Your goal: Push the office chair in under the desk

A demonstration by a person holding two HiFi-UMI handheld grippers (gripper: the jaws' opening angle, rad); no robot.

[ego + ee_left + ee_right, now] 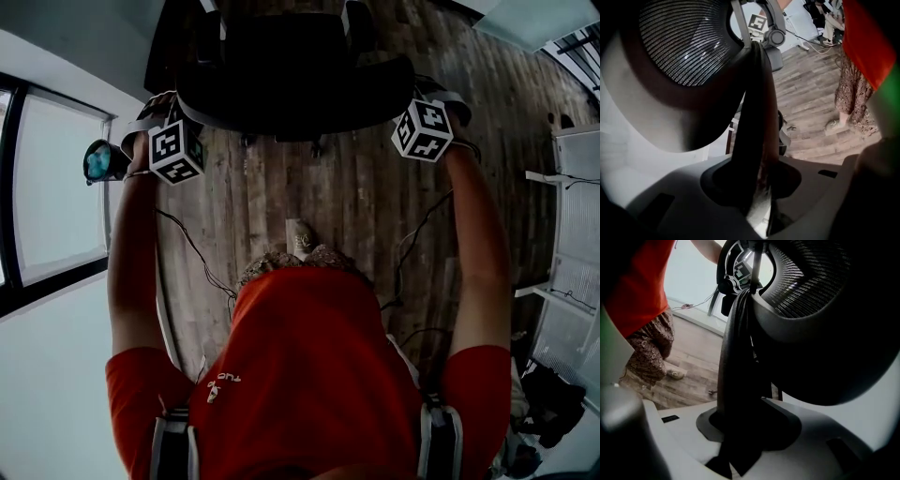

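Office chair (291, 70): black, standing on the wood floor (319, 206) at the top of the head view, directly ahead of the person. Its back is turned toward the person. In both gripper views we see the mesh backrest (684, 42) close up, filling the upper part of each view.

Left gripper (161, 111): placed at the left side edge of the backrest. In the left gripper view the dark side rim of the backrest runs down between the jaws, and we read the jaws as clamped on that rim.

Right gripper (439, 94): placed at the right side edge of the backrest, level with the left one. In the right gripper view the opposite rim passes down between the jaws, which are likewise closed on it.

Person: both arms are extended forward, one to each gripper. We note a red shirt (309, 375) and one shoe (302, 239) on the floor behind the chair.

Surroundings: a window (56, 187) runs along the left side, and cables (192, 248) trail across the floor.
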